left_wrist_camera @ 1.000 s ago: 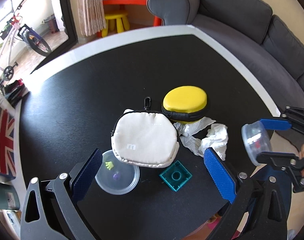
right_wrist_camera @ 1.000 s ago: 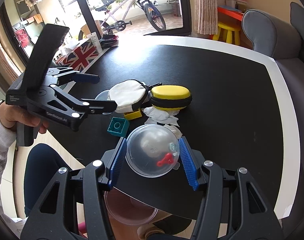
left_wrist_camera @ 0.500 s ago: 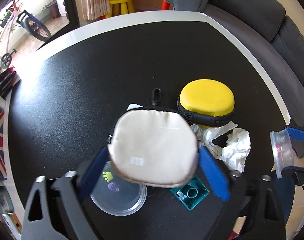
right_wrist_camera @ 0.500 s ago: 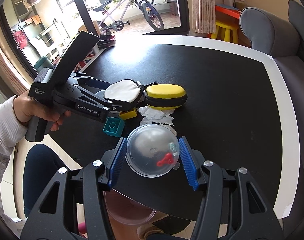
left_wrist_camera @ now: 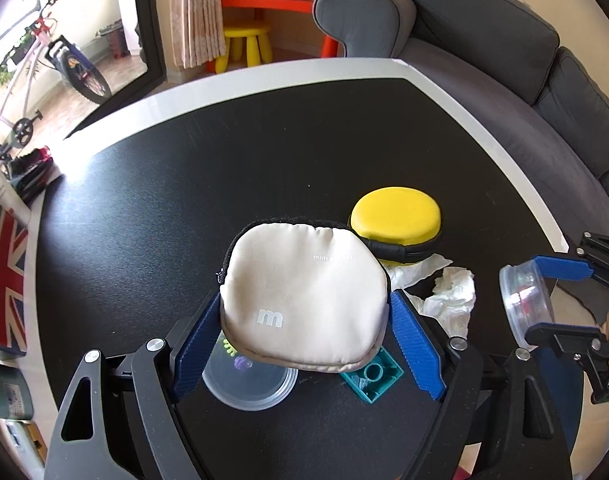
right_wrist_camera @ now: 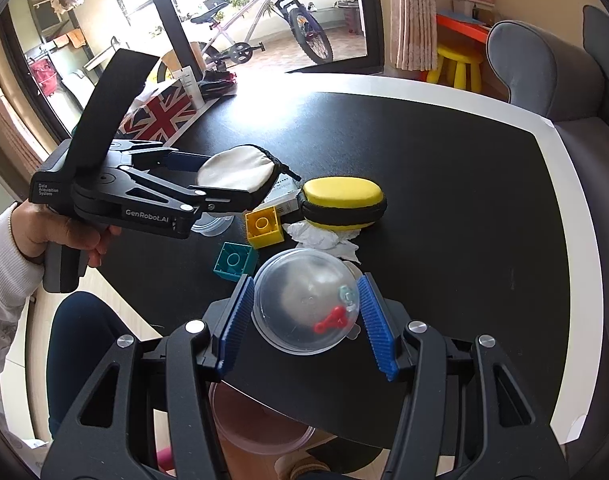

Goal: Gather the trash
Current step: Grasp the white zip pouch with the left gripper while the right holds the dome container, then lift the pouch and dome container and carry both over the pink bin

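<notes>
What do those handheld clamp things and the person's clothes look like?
Each tool is black plastic with silver screws and ribbed blue pads. The left tool has a pistol handle and white "GenRobot.AI" lettering; the right tool matches. The sleeve is pale and patterned.

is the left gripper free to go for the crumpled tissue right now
Probably not yet. The left gripper has its jaws closing on the beige pouch, so it is occupied. The crumpled tissue itself lies uncovered beside the yellow case.
</notes>
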Demonstrator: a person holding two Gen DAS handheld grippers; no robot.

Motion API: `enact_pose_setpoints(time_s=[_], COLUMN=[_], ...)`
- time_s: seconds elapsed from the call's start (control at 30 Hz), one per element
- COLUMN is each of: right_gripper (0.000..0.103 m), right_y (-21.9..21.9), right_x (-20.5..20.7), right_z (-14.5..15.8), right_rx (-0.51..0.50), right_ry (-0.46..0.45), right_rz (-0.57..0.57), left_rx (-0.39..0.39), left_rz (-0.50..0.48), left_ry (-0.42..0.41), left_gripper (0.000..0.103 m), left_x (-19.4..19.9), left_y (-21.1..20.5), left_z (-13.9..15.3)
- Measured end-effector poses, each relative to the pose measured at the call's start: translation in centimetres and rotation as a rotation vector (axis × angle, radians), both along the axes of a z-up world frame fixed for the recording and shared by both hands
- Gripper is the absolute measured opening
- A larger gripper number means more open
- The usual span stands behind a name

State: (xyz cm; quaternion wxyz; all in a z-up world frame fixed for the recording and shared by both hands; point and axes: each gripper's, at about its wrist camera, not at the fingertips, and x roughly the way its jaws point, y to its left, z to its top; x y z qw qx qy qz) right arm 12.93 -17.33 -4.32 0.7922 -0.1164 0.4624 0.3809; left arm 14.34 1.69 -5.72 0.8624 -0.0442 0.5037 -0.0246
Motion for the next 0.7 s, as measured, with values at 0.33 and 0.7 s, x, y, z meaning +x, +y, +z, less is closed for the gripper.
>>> enact_pose_setpoints(time_s=[0.33,0.7], right_gripper=[0.054,0.054], right_y=[-0.3,-1.1], right_x=[-1.5,-5.2], right_z=[1.4,3.3], right_rx=[0.010,0.025], right_ry=[-0.038,-0.099], right_rz=[0.001,0.021], left_rx=[0.010,0.008], left_rz=[0.006,-0.010], left_ry=[-0.130,-0.224], left_gripper=[0.079,0.079], left_x=[-4.7,-10.8], left_y=[-0.2,-2.0], left_z=[4.7,6.9])
